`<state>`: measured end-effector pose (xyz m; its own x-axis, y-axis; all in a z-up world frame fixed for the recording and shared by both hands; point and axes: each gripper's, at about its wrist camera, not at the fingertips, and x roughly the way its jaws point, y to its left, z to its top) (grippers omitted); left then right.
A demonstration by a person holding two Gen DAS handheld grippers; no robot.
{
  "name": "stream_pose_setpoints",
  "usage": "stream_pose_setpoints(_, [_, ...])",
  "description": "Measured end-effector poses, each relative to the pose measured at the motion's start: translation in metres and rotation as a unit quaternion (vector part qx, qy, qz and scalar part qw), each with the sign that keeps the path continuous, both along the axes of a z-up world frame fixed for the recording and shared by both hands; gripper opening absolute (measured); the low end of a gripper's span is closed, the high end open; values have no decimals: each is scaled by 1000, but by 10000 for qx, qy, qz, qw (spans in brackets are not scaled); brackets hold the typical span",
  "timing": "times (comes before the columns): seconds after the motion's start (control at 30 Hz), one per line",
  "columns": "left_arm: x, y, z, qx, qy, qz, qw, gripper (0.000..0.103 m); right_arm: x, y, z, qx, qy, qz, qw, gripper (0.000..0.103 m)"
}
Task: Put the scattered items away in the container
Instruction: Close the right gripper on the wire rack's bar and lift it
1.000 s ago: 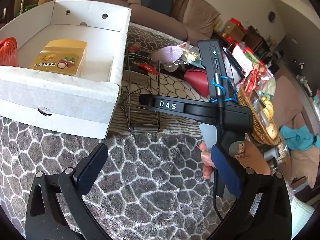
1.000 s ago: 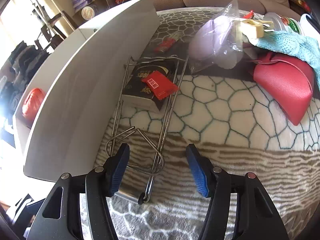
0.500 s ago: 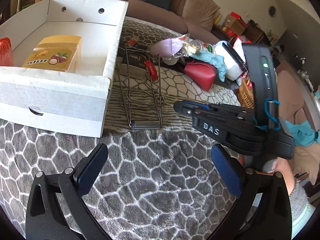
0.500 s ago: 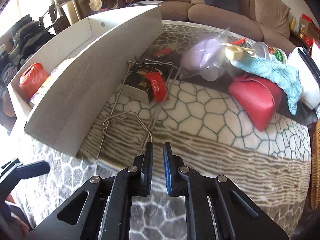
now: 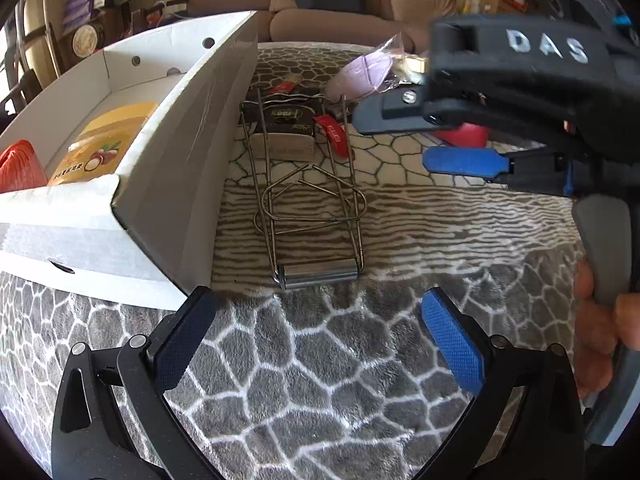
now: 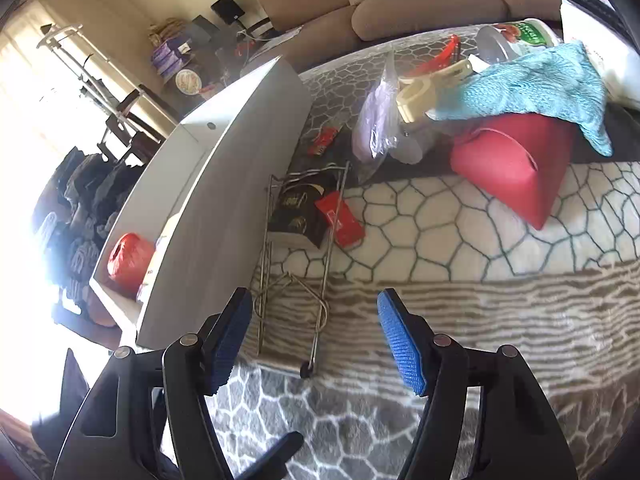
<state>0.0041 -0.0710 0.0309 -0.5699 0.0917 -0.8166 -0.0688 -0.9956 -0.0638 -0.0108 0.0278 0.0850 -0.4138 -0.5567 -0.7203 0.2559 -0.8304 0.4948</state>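
A white cardboard box stands at the left; in it lie a yellow packet and a red bag. A wire rack lies flat on the blanket beside the box, over a black packet and a red packet. My left gripper is open and empty, just short of the rack's metal handle. My right gripper is open and empty above the rack; it also shows in the left wrist view, hovering right of the rack.
Further back lie a purple bag, a cream clip, a teal cloth, a red pouch and a plastic jar. A sofa stands behind. The patterned blanket covers the surface.
My right gripper opened after being shut half a second ago and moved back over the rack. My left gripper moved closer to the rack's handle.
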Motion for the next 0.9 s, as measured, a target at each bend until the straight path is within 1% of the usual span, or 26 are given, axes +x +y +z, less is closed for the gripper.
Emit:
stream_pose_setpoints(0.1, [-12,3,-7,-192,-7,229,9996,102,-25,-15,-9,-175,-236,95,9995,69])
stream_pose_setpoints(0.2, [-22,5,-15,-212,-104,309,9992,103,-47,-27,-17,177,-311,229,9991,70])
stream_pose_setpoints(0.27, [-24,9,-19,-187,-189,239,9994,103,-63,-32,-22,268,-502,444,9974,73])
stream_pose_setpoints(0.33, [-22,11,-22,-158,-284,217,9992,103,-77,-32,-26,211,-634,573,9961,82])
stream_pose_setpoints(0.37, [-21,12,-23,-110,-315,200,9992,103,-83,-34,-28,200,-674,627,9956,82])
stream_pose_setpoints(0.4, [-20,13,-24,-134,-306,193,9993,101,-87,-36,-28,237,-660,649,9954,82])
stream_pose_setpoints(0.47, [-21,13,-26,-312,-284,201,9989,100,-91,-46,-31,405,-587,746,9947,82])
stream_pose_setpoints(0.5, [-21,10,-27,-303,-280,197,9990,100,-91,-52,-33,520,-548,820,9938,83])
stream_pose_setpoints(0.53, [-21,8,-27,-255,-292,209,9990,99,-90,-58,-32,688,-424,873,9929,78])
stream_pose_setpoints(0.57, [-21,6,-26,-230,-307,227,9990,99,-88,-62,-30,808,-306,933,9919,68])
stream_pose_setpoints(0.6, [-21,5,-26,-219,-311,235,9990,97,-86,-63,-30,674,-287,1018,9921,43])
stream_pose_setpoints(0.63, [-20,3,-25,-192,-319,240,9990,97,-85,-62,-29,496,-303,1028,9930,33])
stream_pose_setpoints(0.73, [-16,1,-25,-131,-336,210,9991,97,-75,-57,-26,599,-145,1000,9931,22])
stream_pose_setpoints(0.8, [-11,0,-24,-93,-361,130,9992,97,-66,-57,-25,748,-161,1156,9903,22])
stream_pose_setpoints(0.9, [-3,1,-20,96,-391,-155,9991,98,-38,-60,-29,1340,-94,1505,9794,22])
